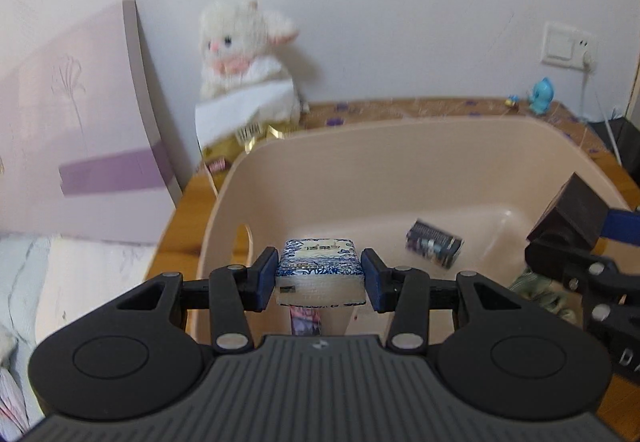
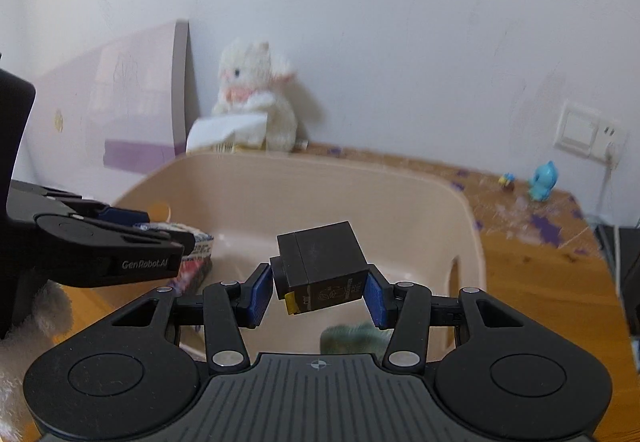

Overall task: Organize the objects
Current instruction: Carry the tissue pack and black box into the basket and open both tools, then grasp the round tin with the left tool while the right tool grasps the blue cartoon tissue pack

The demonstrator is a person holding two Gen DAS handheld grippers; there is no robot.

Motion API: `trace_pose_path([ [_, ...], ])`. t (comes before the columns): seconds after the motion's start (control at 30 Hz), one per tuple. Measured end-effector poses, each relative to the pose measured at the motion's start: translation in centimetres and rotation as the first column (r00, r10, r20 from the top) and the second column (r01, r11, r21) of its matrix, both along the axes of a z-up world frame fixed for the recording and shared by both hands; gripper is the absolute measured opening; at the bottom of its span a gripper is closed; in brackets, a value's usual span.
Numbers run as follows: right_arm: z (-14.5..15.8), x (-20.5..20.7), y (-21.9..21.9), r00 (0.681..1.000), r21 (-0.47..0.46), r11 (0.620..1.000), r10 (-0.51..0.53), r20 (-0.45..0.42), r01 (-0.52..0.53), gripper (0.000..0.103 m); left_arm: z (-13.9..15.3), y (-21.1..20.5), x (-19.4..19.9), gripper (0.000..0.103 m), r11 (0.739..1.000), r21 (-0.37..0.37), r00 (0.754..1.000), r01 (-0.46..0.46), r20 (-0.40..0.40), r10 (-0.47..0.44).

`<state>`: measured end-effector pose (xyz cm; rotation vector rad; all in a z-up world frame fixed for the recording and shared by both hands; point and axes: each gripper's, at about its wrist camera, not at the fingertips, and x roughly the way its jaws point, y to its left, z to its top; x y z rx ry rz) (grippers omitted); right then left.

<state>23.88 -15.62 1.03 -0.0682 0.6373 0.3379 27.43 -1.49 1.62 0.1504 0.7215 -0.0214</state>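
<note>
The left tool (image 1: 320, 274) pinches a small blue-and-white patterned box (image 1: 319, 268) between its blue pads, holding it above the inside of a beige plastic basin (image 1: 360, 169) that stands on the wooden counter (image 1: 188, 201). The right tool (image 2: 316, 290) grips a black cube-shaped box (image 2: 324, 266), tilted with one corner up, also over the basin (image 2: 320, 177). In the left wrist view the right tool and its black box (image 1: 568, 209) show at about 3 o'clock, close beside the left tool. On the basin floor a dark printed packet (image 1: 434, 248) lies at roughly 2 o'clock from the patterned box, apart from it, and a greenish crumpled item (image 2: 352, 338) lies at the near edge, too blurred to identify. Beyond the basin, at 11 o'clock, a white plush toy (image 1: 244, 53) sits against the wall behind a white sheet. At 1 o'clock a small blue figurine (image 1: 542, 95) stands on the counter near a wall socket (image 1: 568, 45). A pale lilac board (image 1: 80, 113) leans against the wall at 9 o'clock.
</note>
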Motion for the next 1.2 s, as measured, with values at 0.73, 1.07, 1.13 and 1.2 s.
trace_pose_path([
  [0.73,2.2,-4.8,-1.5,1.000,0.059,0.998,-0.014,0.015,0.013,0.103,3.3,2.2,-7.0,0.093,1.000,0.000,0.999,0.021,0.026,-0.021],
  [1.07,0.8,-8.7,-0.8,0.999,0.066,0.997,0.028,-0.022,-0.027,0.103,2.6,4.1,-11.2,0.096,1.000,-0.014,1.000,0.009,0.010,-0.009],
  [1.13,-0.1,-9.2,-0.6,0.998,0.054,0.998,0.038,-0.041,-0.036,0.103,1.5,4.5,-11.4,0.096,1.000,-0.019,1.000,-0.001,-0.017,0.001],
  [1.2,-1.0,-9.3,-0.4,0.997,0.045,0.998,0.041,-0.063,-0.038,0.103,0.3,4.7,-11.4,0.096,1.000,-0.016,0.999,-0.010,-0.045,0.009],
])
